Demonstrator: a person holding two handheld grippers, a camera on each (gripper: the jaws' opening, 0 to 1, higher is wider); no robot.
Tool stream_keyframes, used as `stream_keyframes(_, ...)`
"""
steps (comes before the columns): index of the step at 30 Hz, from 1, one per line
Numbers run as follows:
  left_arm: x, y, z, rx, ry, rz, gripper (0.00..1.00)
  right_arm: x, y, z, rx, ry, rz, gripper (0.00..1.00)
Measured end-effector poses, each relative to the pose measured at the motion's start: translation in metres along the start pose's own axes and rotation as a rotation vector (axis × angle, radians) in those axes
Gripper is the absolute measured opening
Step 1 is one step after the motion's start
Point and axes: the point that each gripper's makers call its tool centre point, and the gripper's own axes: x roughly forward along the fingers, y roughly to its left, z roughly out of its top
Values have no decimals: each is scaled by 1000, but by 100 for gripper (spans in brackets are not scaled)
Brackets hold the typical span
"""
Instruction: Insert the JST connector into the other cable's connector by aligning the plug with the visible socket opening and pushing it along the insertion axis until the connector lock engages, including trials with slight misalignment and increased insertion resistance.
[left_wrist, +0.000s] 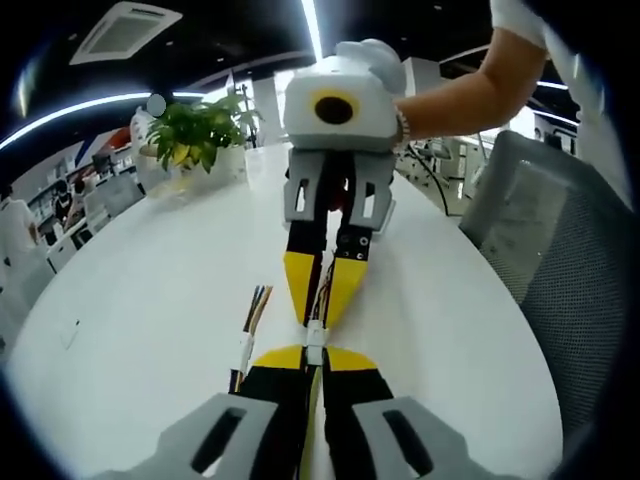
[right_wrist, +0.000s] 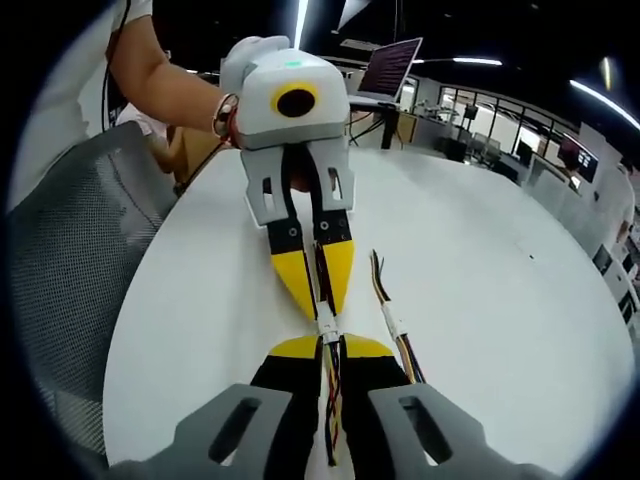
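Over the white table (left_wrist: 150, 310), left gripper (left_wrist: 313, 352) and right gripper (right_wrist: 328, 345) tip to tip, jaws pinching mated white connectors (left_wrist: 315, 335).

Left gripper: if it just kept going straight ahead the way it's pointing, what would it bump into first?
Probably the white connector joining the two cables, right at its tips. Directly beyond that come the yellow tips of the right gripper, pointing back at the left gripper almost nose to nose.
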Motion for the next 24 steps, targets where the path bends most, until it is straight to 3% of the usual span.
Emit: stream_keyframes(24, 7, 13, -19, -15, 55, -25, 0, 18, -13, -9, 14, 18, -2, 3)
